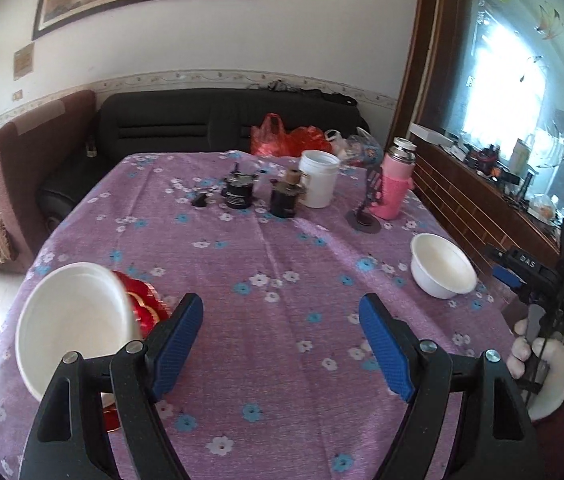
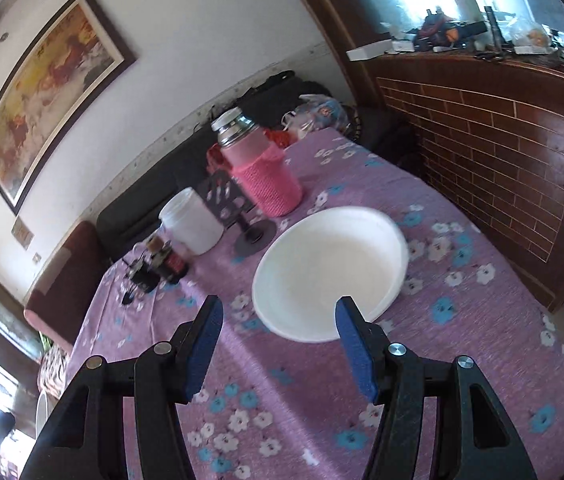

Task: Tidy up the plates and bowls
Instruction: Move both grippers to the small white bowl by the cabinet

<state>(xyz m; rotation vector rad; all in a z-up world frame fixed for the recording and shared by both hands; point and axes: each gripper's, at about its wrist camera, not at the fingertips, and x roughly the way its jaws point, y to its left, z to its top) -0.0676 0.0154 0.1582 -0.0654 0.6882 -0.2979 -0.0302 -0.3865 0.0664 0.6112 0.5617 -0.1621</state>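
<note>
Purple floral tablecloth (image 2: 462, 360) is carrying a white bowl (image 2: 330, 272) near its right edge — right gripper (image 2: 277, 344), gaping empty, is hovering nearest; left gripper (image 1: 282, 344) is gaping too.

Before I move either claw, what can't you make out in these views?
- Red plate, left wrist view: mostly hidden behind the tilted white bowl.
- That bowl's base: covered by the left claw linkage.
- Right bowl, right wrist view: near rim partly behind a claw finger.
</note>
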